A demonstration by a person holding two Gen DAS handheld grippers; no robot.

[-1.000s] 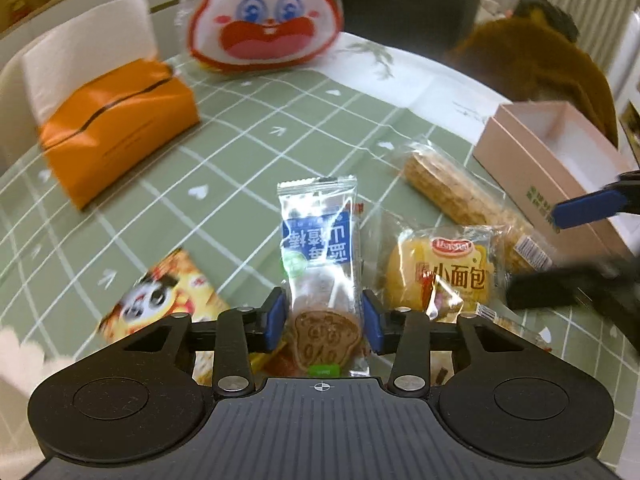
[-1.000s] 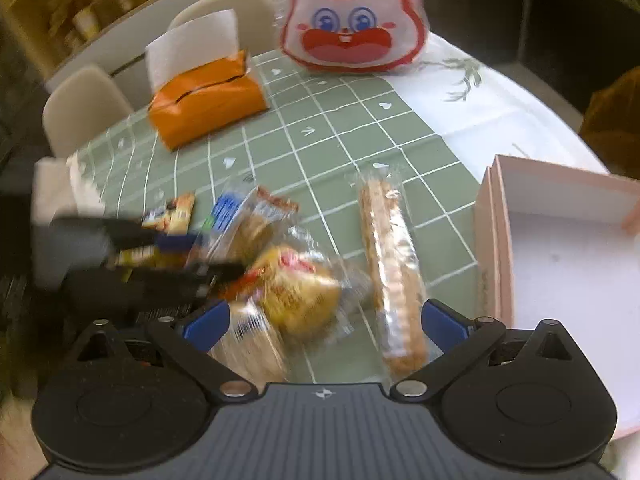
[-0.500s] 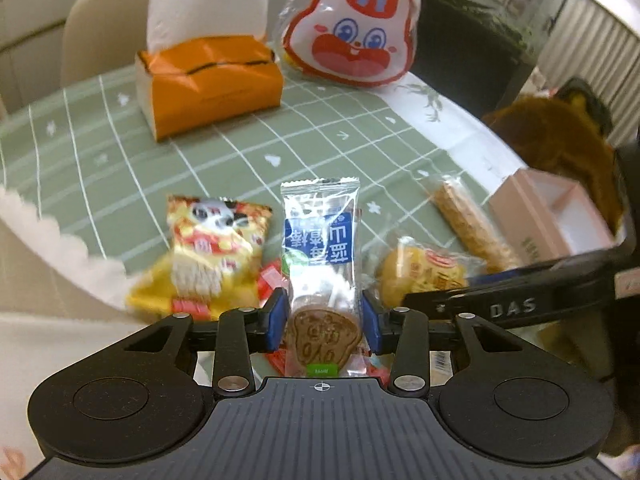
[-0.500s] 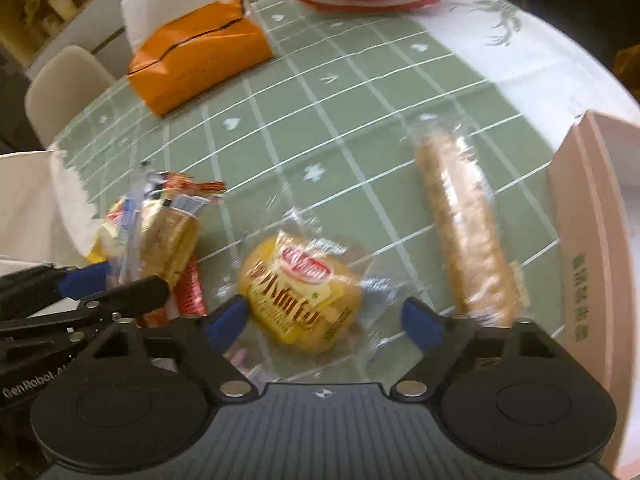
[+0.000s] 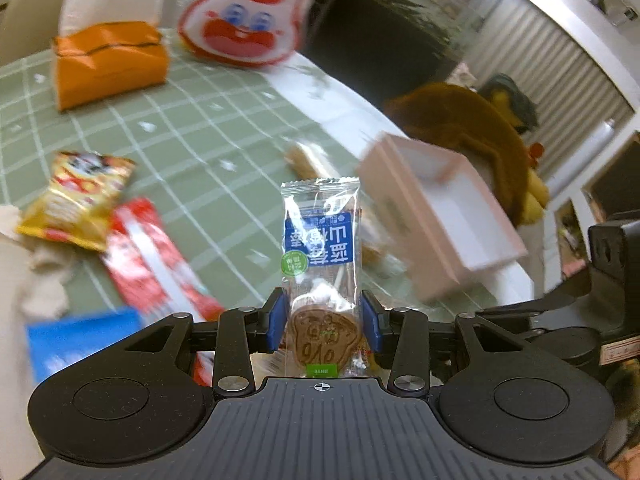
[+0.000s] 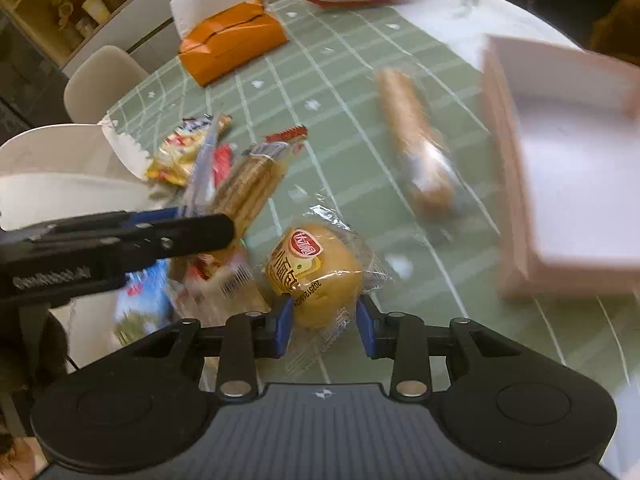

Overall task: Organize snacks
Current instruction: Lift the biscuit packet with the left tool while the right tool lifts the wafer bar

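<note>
My left gripper [image 5: 323, 322] is shut on a clear biscuit packet with a blue label [image 5: 320, 264] and holds it upright above the table. My right gripper [image 6: 325, 326] is shut on a round yellow bun in clear wrap [image 6: 314, 276]. The open pink box [image 5: 436, 216] stands to the right; it also shows in the right wrist view [image 6: 560, 176]. A long wafer stick packet [image 6: 416, 140] lies left of the box. A yellow panda snack bag [image 5: 76, 196], a red packet [image 5: 152, 264] and a cracker packet [image 6: 248, 188] lie at the left. The left gripper's arm [image 6: 112, 240] crosses the right wrist view.
An orange tissue box [image 5: 108, 60] and a rabbit-face bag [image 5: 244, 16] stand at the back of the green checked tablecloth [image 5: 208, 132]. A brown plush toy [image 5: 460, 128] lies beyond the box. White chairs [image 6: 100, 84] stand at the table's far left. A blue packet [image 5: 80, 344] lies near left.
My right gripper has closed on the yellow bun. My left gripper has swung right toward the pink box, still holding the biscuit packet.
</note>
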